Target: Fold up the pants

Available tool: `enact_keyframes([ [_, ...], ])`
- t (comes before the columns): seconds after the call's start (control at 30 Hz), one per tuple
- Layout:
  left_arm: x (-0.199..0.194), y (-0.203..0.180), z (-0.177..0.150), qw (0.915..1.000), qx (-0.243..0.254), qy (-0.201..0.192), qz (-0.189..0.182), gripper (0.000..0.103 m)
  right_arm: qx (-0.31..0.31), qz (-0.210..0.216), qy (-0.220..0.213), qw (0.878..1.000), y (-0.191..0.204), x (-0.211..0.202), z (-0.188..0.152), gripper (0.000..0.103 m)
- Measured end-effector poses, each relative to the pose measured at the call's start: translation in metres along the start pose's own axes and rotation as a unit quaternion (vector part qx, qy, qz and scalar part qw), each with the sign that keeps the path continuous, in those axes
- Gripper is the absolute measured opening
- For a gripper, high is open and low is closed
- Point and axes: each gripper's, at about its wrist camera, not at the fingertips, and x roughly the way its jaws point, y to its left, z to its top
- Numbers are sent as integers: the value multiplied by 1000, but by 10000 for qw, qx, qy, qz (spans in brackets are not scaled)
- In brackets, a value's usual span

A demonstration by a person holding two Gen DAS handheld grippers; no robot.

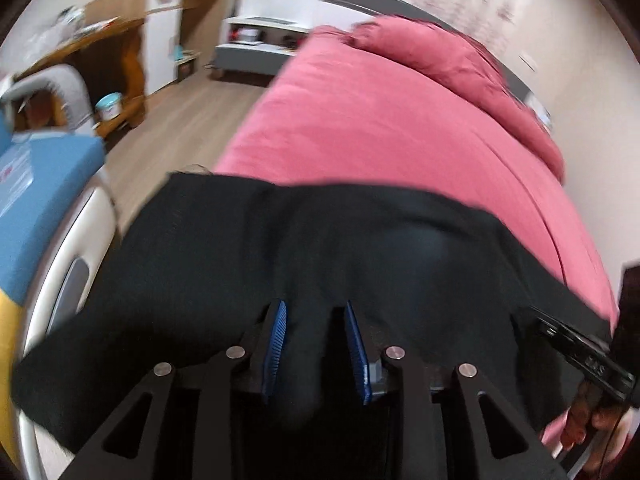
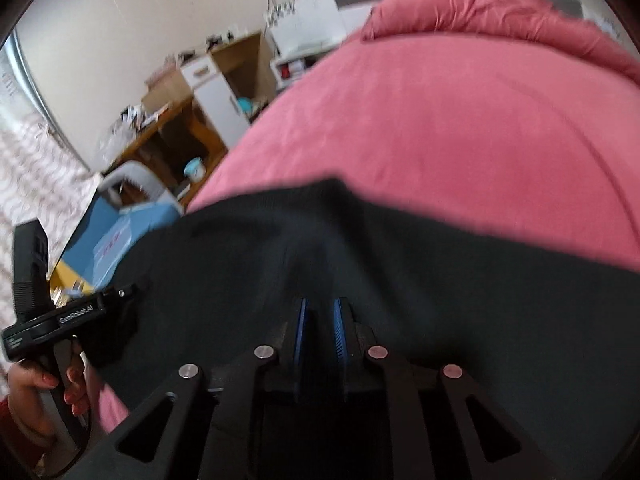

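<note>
Black pants hang bunched over the near end of a pink bed. The left gripper has its jaws partly closed on a fold of the pants; the right gripper pinches the cloth with jaws nearly together. A wooden desk stands across the floor, a pale blue tub beneath it. A blue mat lies left.
</note>
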Motion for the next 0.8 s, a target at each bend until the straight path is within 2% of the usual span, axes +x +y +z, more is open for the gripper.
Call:
enact_keyframes([
  [0.1,-7,-12,-16,9990,370,64,228,31,-191,-121,217,9995,9,2,-22,16],
  [0.17,-11,-10,-23,9987,363,203,281,31,-249,-151,214,9993,15,-4,-37,16],
  [0.3,-26,-12,-28,9982,340,339,352,31,129,-26,229,9997,8,-19,-61,16],
  [0.33,-30,-15,-28,9986,314,314,288,31,248,6,198,9995,6,-24,-61,16],
  [0.43,-35,-33,-26,9992,145,115,-343,31,538,165,-95,9984,4,-41,-61,21],
  [0.5,-30,-49,-29,9980,245,117,-579,31,562,254,21,9981,6,-41,-62,28],
  [0.53,-22,-58,-32,9971,355,202,-641,31,565,276,142,9979,8,-40,-65,28],
  [0.6,-8,-70,-41,9959,627,524,-389,31,420,211,625,9969,14,-29,-74,28],
  [0.7,-9,-83,-58,9897,1292,610,-44,31,230,98,769,9967,15,-34,-84,28],
  [0.8,-12,-76,-58,9899,1169,795,-125,31,567,281,817,9947,5,-34,-81,27],
])
